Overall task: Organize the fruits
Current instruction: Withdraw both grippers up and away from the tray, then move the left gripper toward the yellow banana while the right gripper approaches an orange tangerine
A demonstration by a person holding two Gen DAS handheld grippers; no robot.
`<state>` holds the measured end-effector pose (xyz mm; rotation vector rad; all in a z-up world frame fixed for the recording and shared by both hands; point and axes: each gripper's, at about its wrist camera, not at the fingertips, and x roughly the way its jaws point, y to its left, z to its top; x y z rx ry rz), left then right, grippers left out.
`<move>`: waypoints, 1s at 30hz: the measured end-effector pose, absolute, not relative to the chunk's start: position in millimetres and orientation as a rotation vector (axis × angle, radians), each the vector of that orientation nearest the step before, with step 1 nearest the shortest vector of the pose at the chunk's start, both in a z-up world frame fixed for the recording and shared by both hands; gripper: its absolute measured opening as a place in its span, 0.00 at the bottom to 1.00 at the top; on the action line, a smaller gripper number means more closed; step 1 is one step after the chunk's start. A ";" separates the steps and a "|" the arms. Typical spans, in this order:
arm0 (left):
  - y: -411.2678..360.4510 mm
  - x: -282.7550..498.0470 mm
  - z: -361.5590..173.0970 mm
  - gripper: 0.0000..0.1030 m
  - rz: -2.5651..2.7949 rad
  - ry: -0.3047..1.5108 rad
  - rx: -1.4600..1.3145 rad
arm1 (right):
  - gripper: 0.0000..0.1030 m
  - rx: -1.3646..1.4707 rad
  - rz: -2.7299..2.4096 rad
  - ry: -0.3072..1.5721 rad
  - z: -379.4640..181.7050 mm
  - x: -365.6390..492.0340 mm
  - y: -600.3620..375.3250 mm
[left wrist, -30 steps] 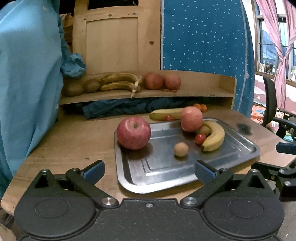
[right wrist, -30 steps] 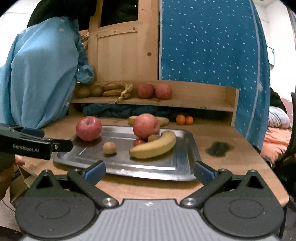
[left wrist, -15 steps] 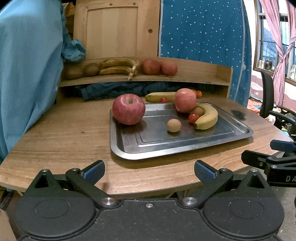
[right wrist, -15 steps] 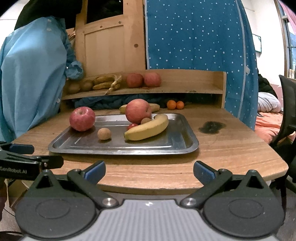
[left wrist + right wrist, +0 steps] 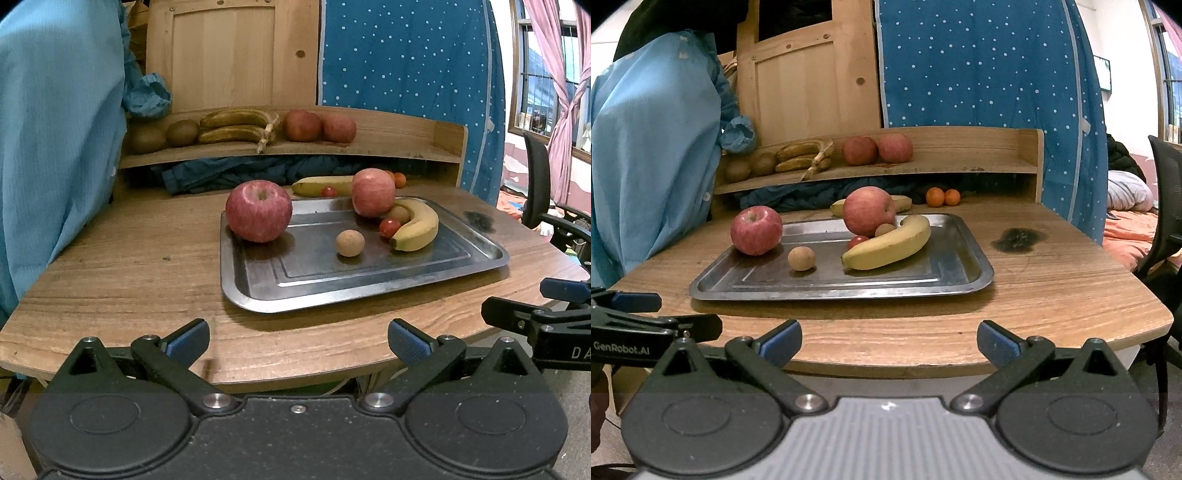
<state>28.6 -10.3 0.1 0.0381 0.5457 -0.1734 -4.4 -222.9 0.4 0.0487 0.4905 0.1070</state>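
Steel tray (image 5: 258, 291) of fruit sits on the tabletop (image 5: 122, 266), beyond both hand-held grippers, left (image 5: 297, 341) and right (image 5: 888, 341), jaws apart, empty.

Fruit (image 5: 258, 210) on tray (image 5: 369, 291), shelf (image 5: 369, 146) behind

A wooden table (image 5: 1052, 288) before a star-dotted blue curtain (image 5: 979, 74) — pink drapes (image 5: 569, 92) frame a window, office chair (image 5: 535, 184) nearby
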 end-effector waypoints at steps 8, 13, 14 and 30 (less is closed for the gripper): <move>-8.2 34.8 4.2 0.99 -0.167 0.548 0.043 | 1.00 0.050 0.116 0.487 4.2 1.3 -222.5; -5.9 41.6 10.9 0.99 -0.160 0.542 0.044 | 1.00 0.044 0.124 0.480 11.5 9.1 -220.6; -5.6 42.7 12.5 0.99 -0.160 0.539 0.045 | 1.00 0.043 0.126 0.479 12.8 10.8 -220.4; 8.9 105.3 55.7 0.99 -0.121 0.436 0.089 | 1.00 -0.044 0.157 0.432 42.5 63.0 -213.5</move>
